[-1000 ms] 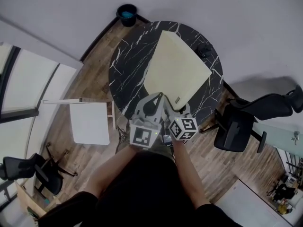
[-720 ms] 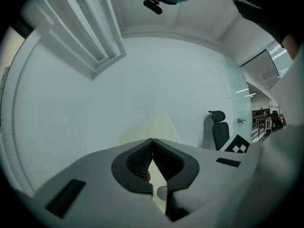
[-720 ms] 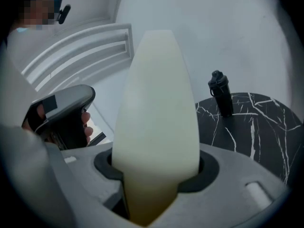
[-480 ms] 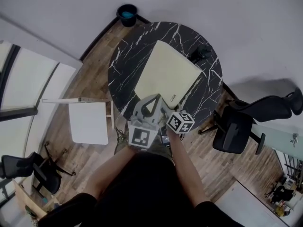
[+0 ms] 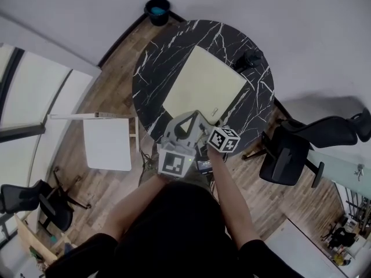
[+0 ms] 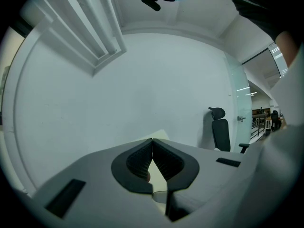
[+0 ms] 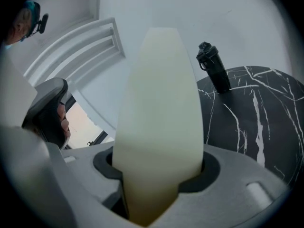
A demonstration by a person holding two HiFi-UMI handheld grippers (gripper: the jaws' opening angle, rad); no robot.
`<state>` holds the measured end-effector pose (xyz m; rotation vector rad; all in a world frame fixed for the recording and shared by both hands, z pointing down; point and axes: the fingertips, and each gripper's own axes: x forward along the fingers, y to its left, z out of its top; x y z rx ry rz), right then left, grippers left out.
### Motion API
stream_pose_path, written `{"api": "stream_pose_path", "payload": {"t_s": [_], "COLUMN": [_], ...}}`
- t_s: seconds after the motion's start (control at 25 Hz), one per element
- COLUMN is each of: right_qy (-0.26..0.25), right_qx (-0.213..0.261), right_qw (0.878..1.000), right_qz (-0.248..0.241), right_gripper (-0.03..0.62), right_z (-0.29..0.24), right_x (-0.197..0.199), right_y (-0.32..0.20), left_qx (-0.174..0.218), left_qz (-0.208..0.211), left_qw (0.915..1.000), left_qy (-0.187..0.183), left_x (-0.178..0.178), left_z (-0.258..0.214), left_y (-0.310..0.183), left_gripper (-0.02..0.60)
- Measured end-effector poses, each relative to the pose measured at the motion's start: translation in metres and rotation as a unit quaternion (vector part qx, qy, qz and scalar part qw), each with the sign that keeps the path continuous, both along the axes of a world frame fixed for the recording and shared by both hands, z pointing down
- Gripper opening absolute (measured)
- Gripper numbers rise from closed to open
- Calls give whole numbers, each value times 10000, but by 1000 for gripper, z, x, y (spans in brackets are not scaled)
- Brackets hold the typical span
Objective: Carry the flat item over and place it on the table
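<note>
At the table's (image 5: pixel 156 68) lower edge, right gripper (image 5: pixel 210 123) is clamping the board's (image 5: pixel 203 83) rim, which seems light and stiff; left gripper (image 5: pixel 186 120) closed.

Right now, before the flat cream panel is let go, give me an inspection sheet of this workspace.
Surface: round black marble table, white-veined, mostly bare.
Job's things: flat cream square panel lies across the table's middle; cannot tell if it has fully settled.
Clutter: black lidded bottle stands upright near the table's far edge, beside a corner of the panel.
Grippers: left gripper has its jaws together and grips nothing; right gripper is clamped on the panel's near edge.
Cables: nothing seen.
Surroundings: wooden floor; black office chair to the right; white square side table to the left; dark bin by the wall.
</note>
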<state>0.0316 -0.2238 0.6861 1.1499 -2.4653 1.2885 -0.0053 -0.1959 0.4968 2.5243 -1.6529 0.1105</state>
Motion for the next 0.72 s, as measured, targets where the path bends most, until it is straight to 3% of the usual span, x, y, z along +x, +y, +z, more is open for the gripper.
{"api": "stream_pose_path", "payload": {"t_s": [0.2,0.4,0.72], "right_qy": [-74,56,863], "right_qx": [-304,-615,-498], "right_qw": [9993,9975,9943], "right_qz": [188,339,367], "right_gripper": [296,349,440], "right_z": [16,36,47], "right_x": [13,31,45], "right_y": [-3,-7,-8], "left_qx": [23,61,-61], "left_qz": [81,101,155], "left_qw": [10000,9999,9998], "left_qy": [10,7,-58], "left_x": [5,6,8], "left_z": [-1,-3,0], "left_y": [0,-4,-5], "left_gripper": [2,2,2]}}
